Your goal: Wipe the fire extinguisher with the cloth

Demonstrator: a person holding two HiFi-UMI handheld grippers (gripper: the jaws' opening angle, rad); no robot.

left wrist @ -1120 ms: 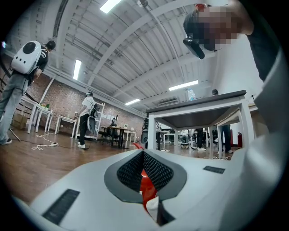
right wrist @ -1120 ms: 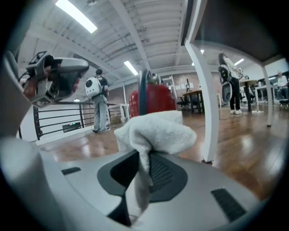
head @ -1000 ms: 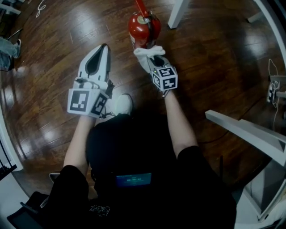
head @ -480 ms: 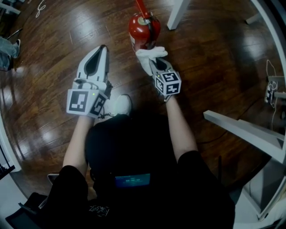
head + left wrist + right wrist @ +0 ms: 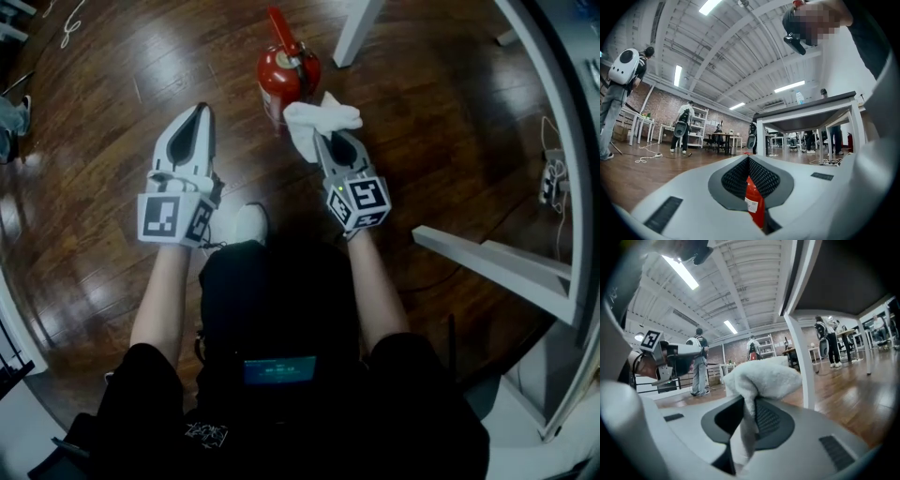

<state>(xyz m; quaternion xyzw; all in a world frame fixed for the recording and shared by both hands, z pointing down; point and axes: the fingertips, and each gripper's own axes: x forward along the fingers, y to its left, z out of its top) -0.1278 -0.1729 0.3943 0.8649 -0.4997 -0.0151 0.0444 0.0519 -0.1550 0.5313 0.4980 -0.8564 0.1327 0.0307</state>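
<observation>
A red fire extinguisher (image 5: 286, 73) stands upright on the dark wooden floor ahead of me. My right gripper (image 5: 322, 141) is shut on a white cloth (image 5: 319, 117), which bunches out past its tips just right of the extinguisher's base. Whether cloth and extinguisher touch is hard to tell. In the right gripper view the cloth (image 5: 761, 376) hangs pinched between the jaws of the right gripper (image 5: 745, 401). My left gripper (image 5: 200, 112) hovers to the extinguisher's left, shut and holding nothing. The left gripper view shows a strip of the extinguisher (image 5: 754, 199) through the slit behind the left gripper's (image 5: 748, 159) tips.
A white table leg (image 5: 354, 33) stands just right of and behind the extinguisher. A white frame beam (image 5: 497, 272) runs along the right. A power strip with cable (image 5: 548, 183) lies at the far right. A white shoe (image 5: 248, 223) shows below the grippers. Several people stand far off.
The right gripper has drawn the cloth back and to the right, off the extinguisher's body. The head view has shifted, and the left gripper has stayed shut in much the same place.
</observation>
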